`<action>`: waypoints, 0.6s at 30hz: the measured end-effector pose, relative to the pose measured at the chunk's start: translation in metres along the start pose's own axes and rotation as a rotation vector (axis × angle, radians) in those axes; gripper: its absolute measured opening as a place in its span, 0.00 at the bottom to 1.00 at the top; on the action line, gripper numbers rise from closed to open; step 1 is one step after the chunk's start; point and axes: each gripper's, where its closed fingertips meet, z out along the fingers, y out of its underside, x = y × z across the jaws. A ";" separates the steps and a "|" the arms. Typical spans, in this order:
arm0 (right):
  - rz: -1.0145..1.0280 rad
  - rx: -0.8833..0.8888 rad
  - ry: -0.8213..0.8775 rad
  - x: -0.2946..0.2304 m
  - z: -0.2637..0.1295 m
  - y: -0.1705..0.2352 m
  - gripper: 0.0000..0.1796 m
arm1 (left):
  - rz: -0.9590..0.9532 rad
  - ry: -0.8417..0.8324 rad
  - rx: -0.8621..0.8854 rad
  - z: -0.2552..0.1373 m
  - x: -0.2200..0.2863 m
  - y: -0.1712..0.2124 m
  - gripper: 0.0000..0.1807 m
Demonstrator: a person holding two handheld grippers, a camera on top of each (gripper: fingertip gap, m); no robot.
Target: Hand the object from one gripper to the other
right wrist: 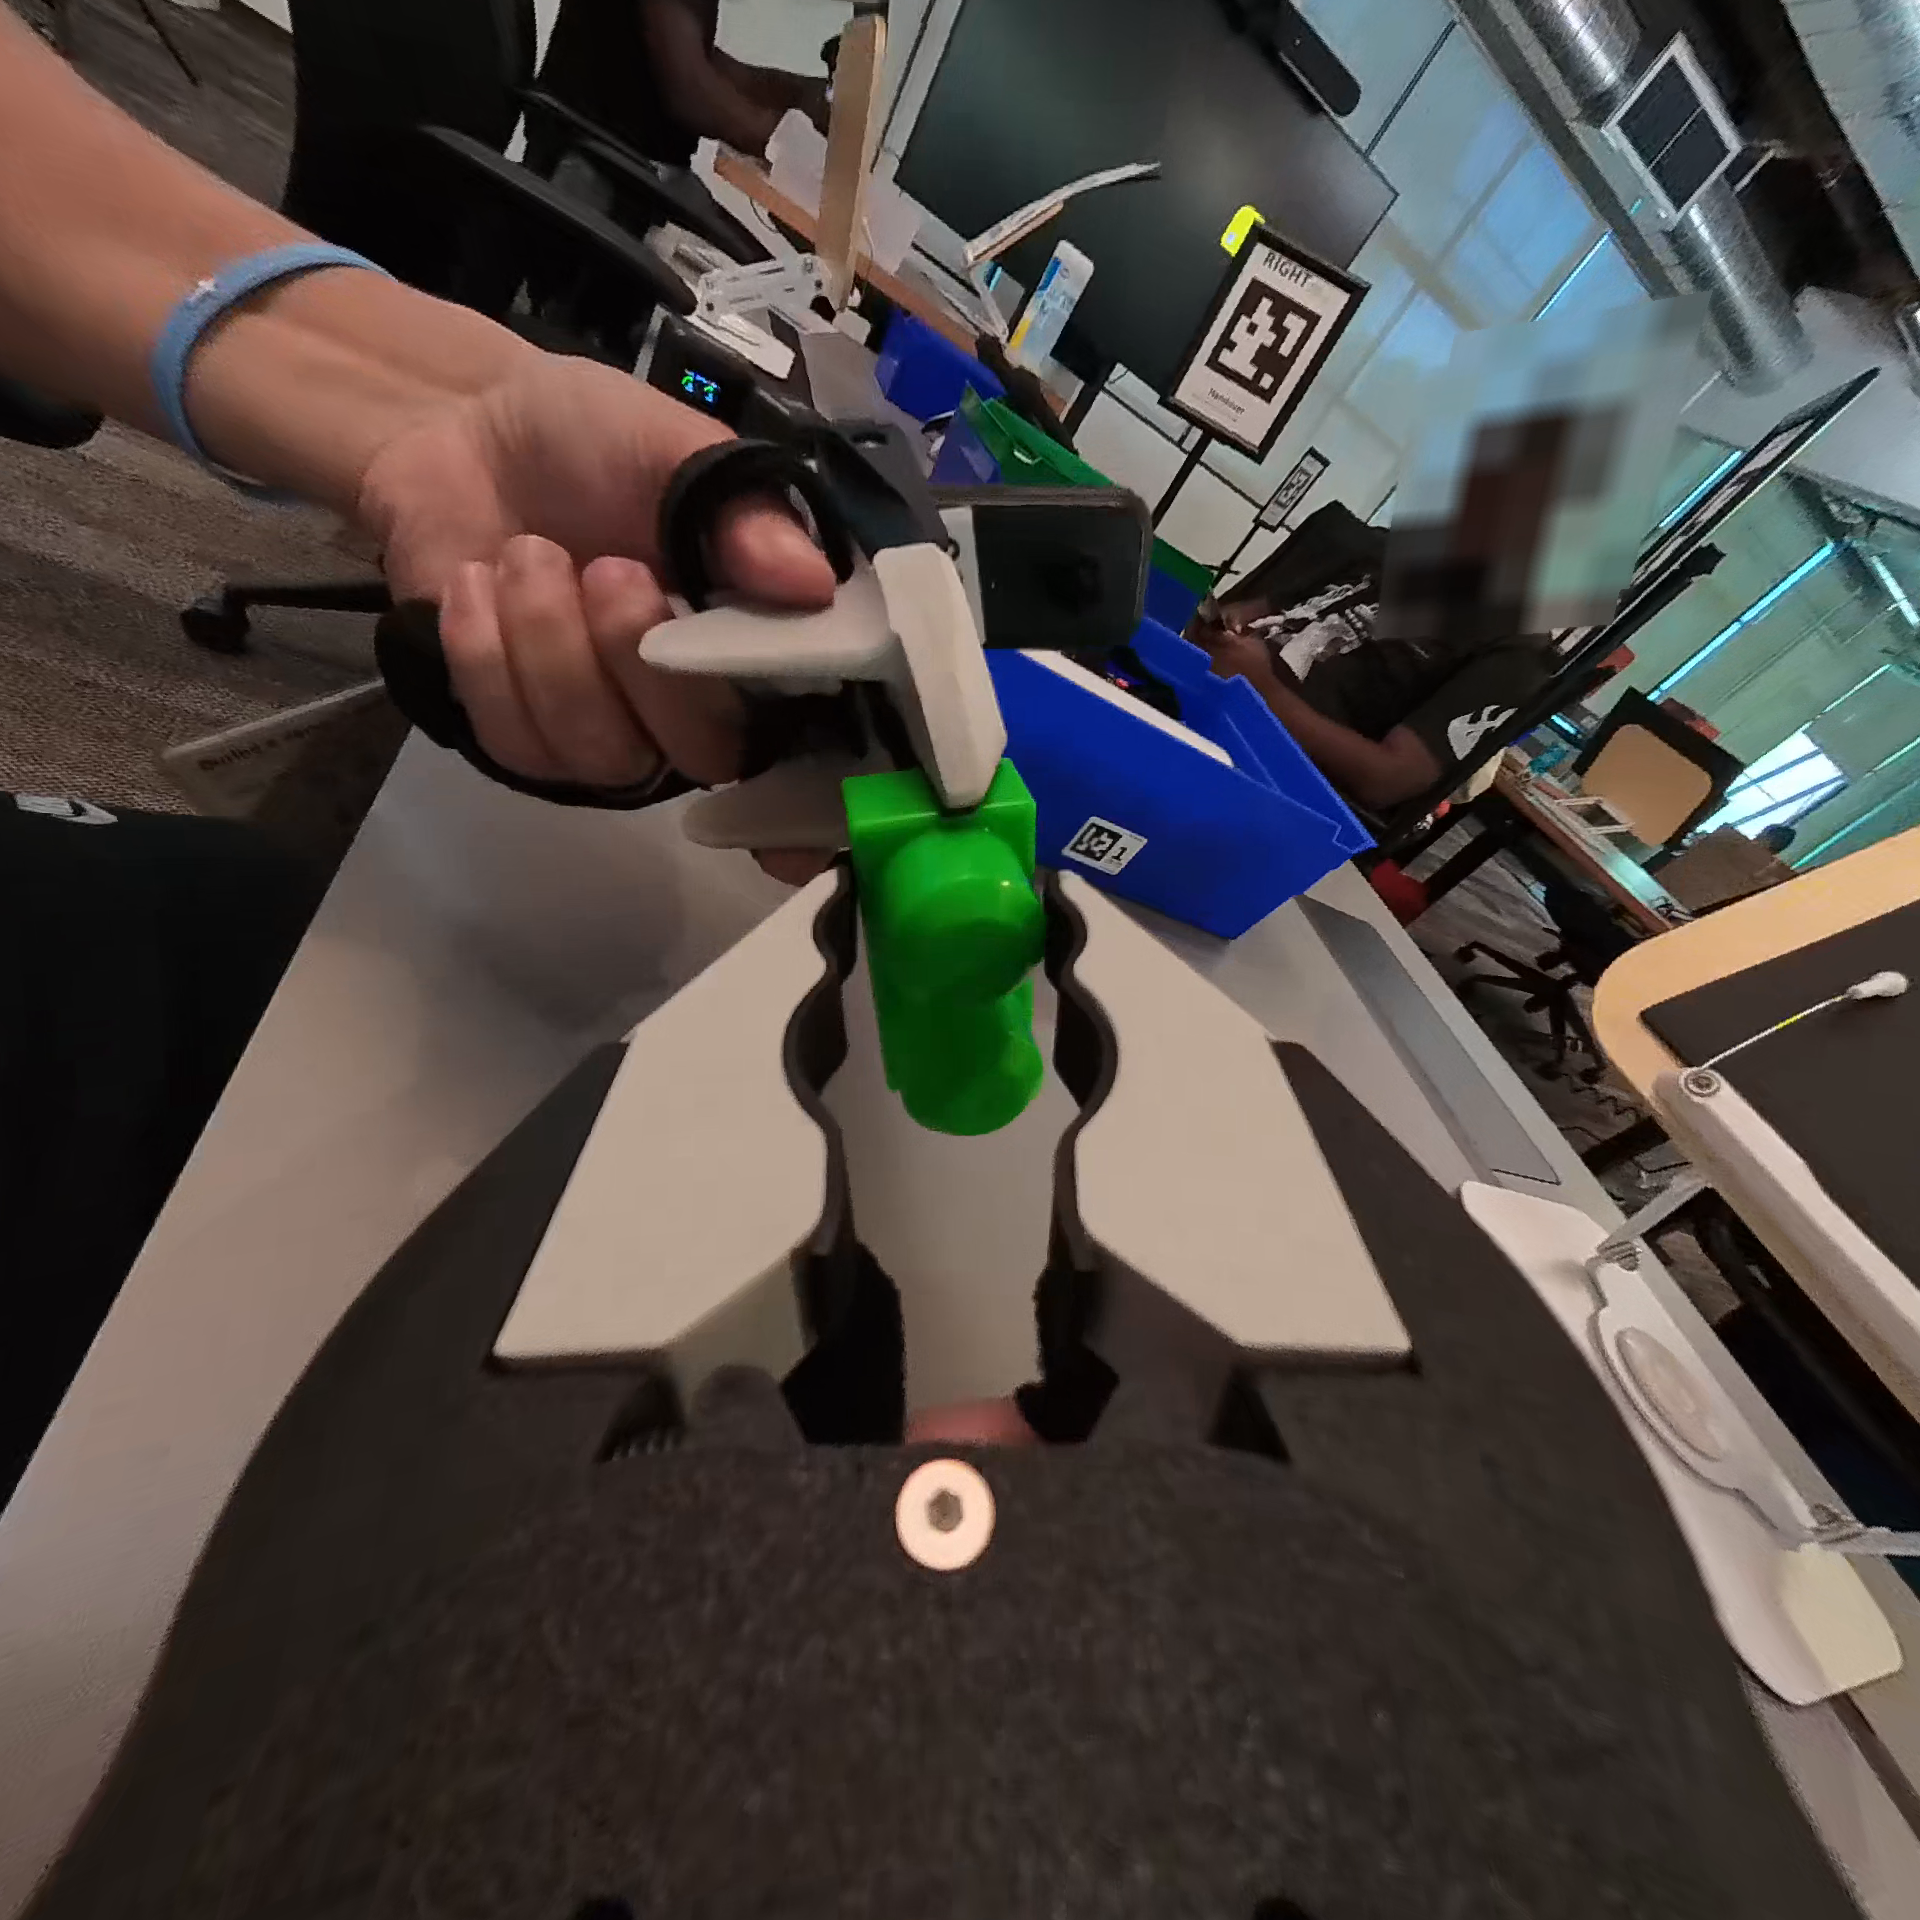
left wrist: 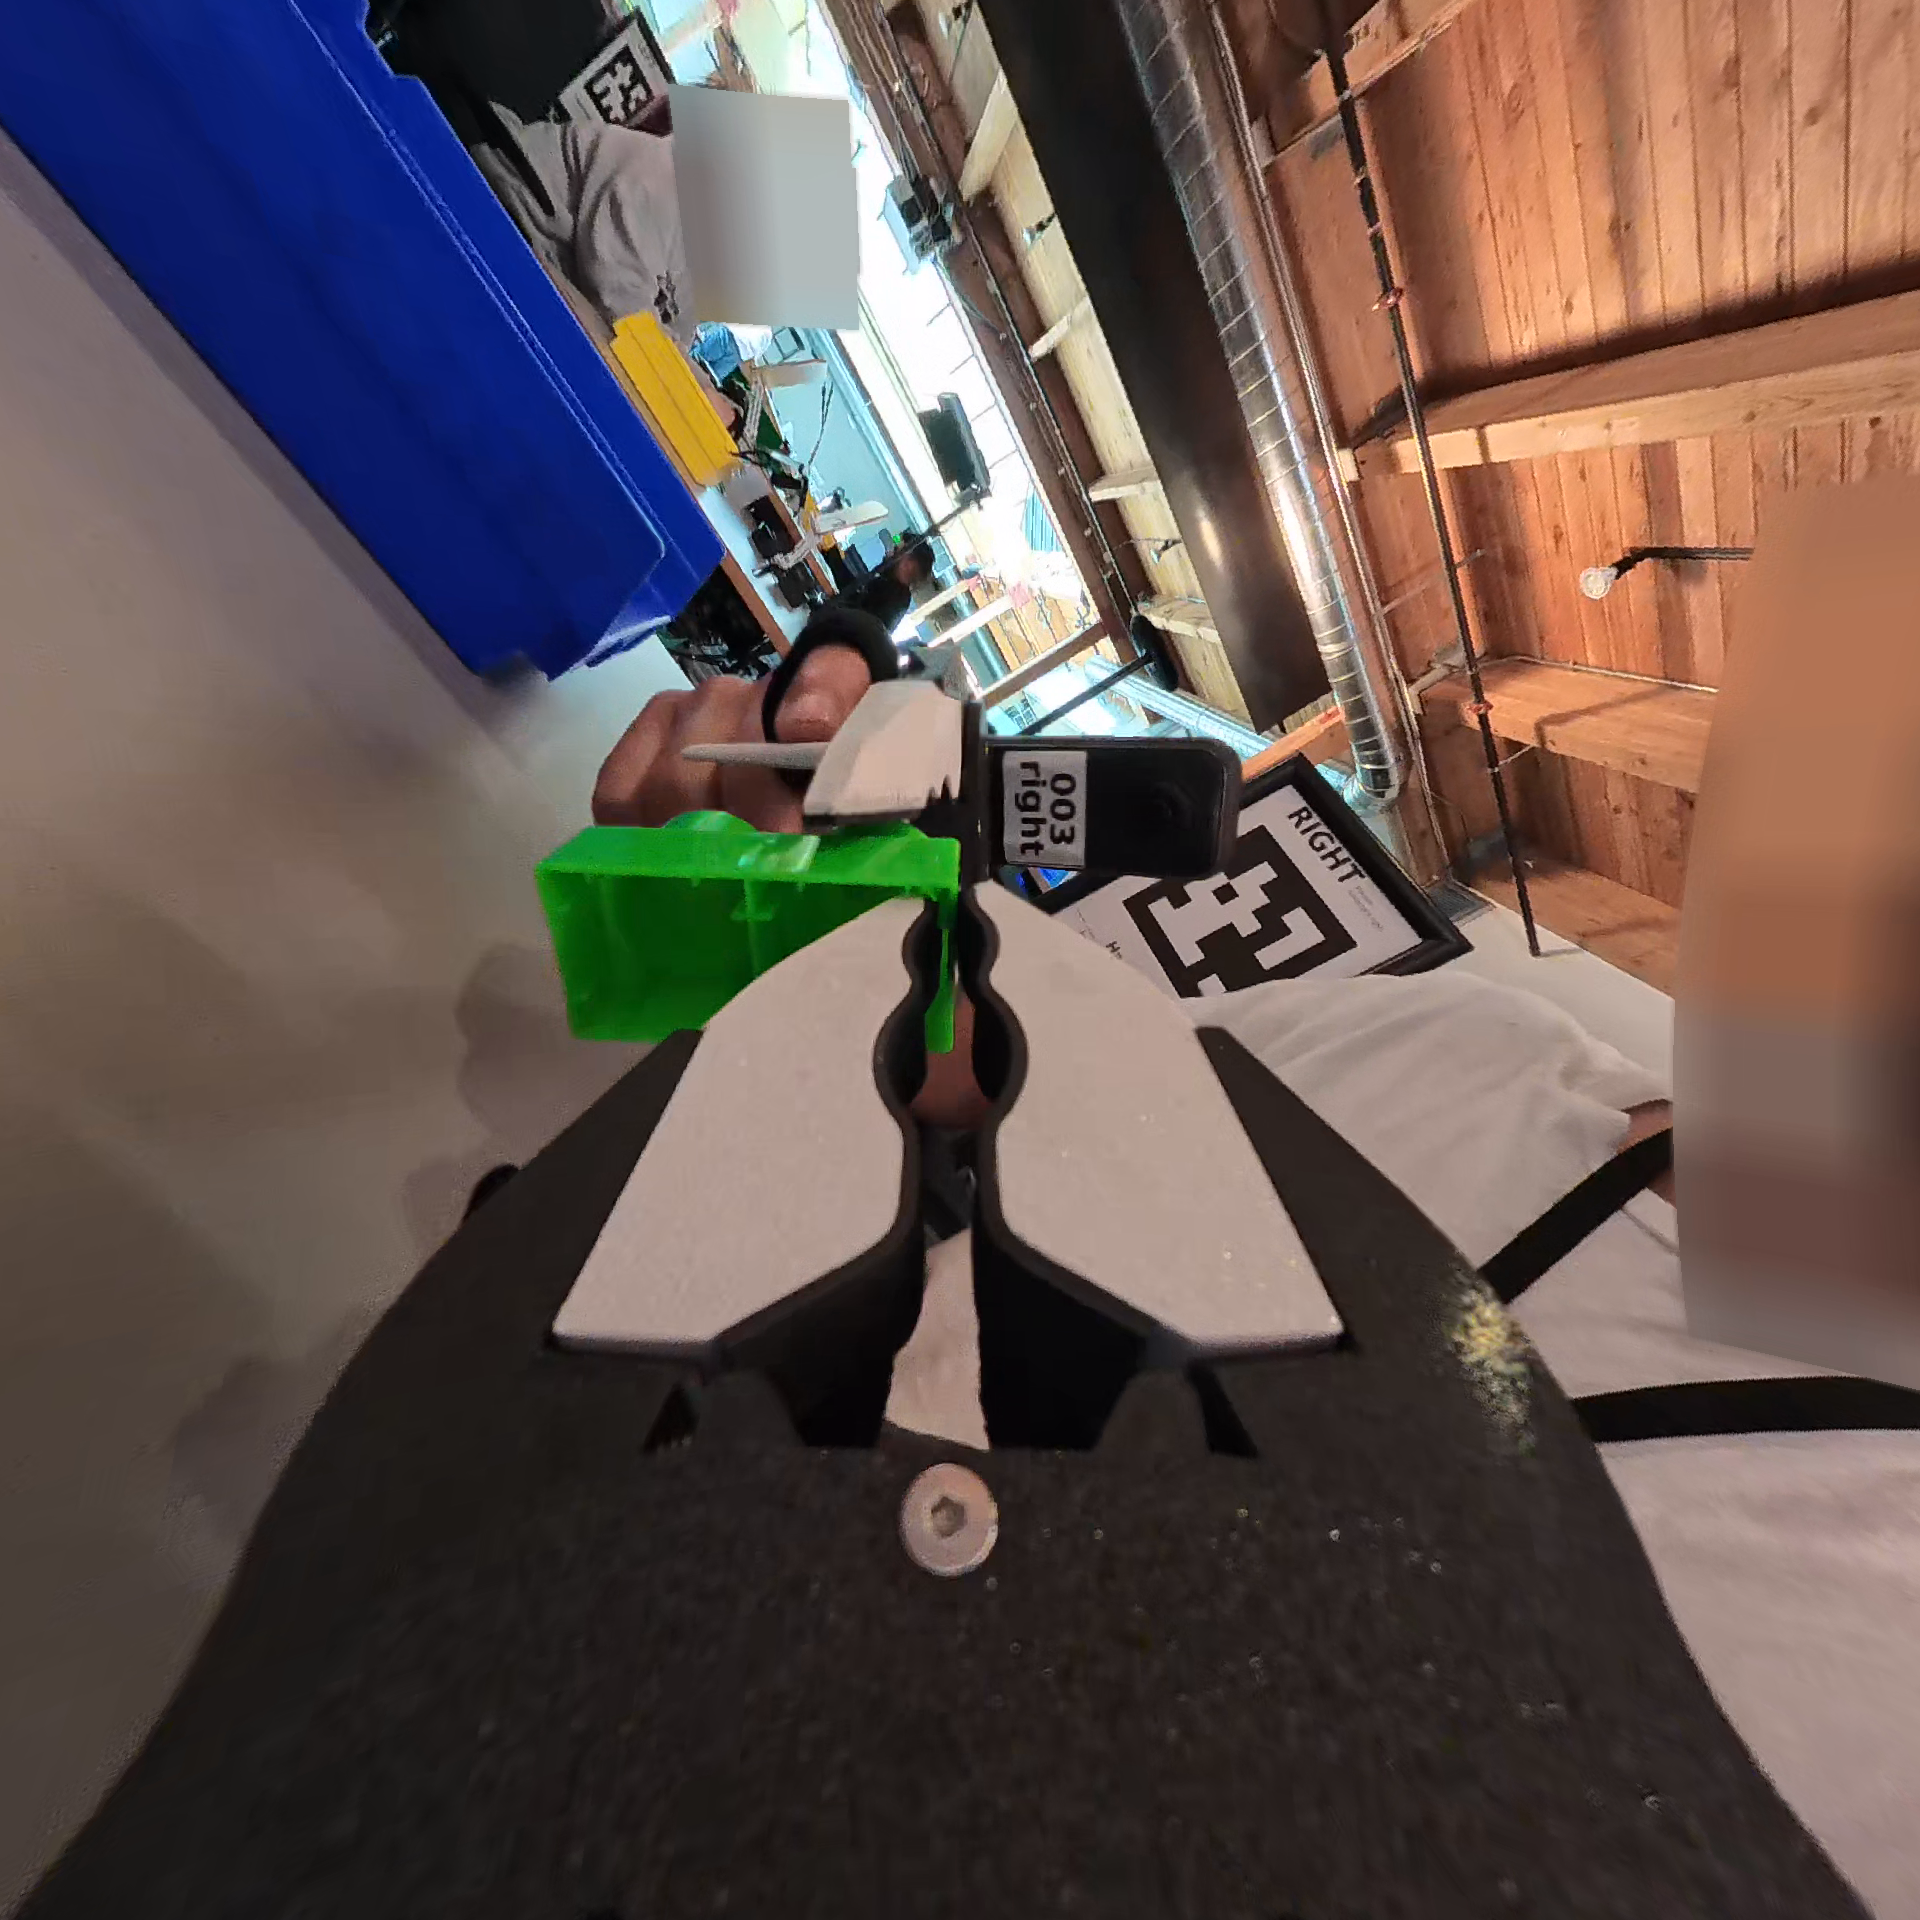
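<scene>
Step in hand: transfer of the green block [right wrist: 956, 987], held in the air above the table [right wrist: 416, 935] at the centre of both views.

Left gripper [left wrist: 951, 914]: the jaws are clenched on a thin wall at the block's open, hollow end. In the right wrist view this gripper is seen above centre, held by a hand [right wrist: 540, 582], with one fingertip pressed on the block's upper edge.

Right gripper [right wrist: 948, 888]: the studded body of the block is bracketed by the jaws, one finger on each side. The finger edges lie at or just beside the block's sides. Whether they are pressing on it or only flanking it cannot be told from either view.

Assessment: the handover is judged to be midway, with the block carried by the left gripper and the right not confirmed as gripping.

Recommendations:
- The left grip is to be kept firm until the right jaws are fully clamped on the block's flat sides.
- The rounded studs are to be avoided as contact faces, since a slip or twist is likely there.
- The left jaws are to be released only once the block is held square. They are then to be drawn straight back off the thin wall, so the block is not levered.
- The exchange is to be kept clear of the blue bin [right wrist: 1143, 790] beyond.
</scene>
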 end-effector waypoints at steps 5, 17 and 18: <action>0.184 -0.022 0.001 0.019 0.001 0.008 0.19 | 0.148 -0.134 0.034 -0.006 -0.008 -0.012 0.16; 1.061 0.163 -0.254 0.044 -0.006 0.010 0.19 | 0.685 -0.487 -0.075 -0.019 -0.050 0.011 0.33; 1.052 0.159 -0.292 0.037 -0.004 0.005 0.19 | 0.676 -0.476 -0.070 -0.016 -0.049 0.011 0.32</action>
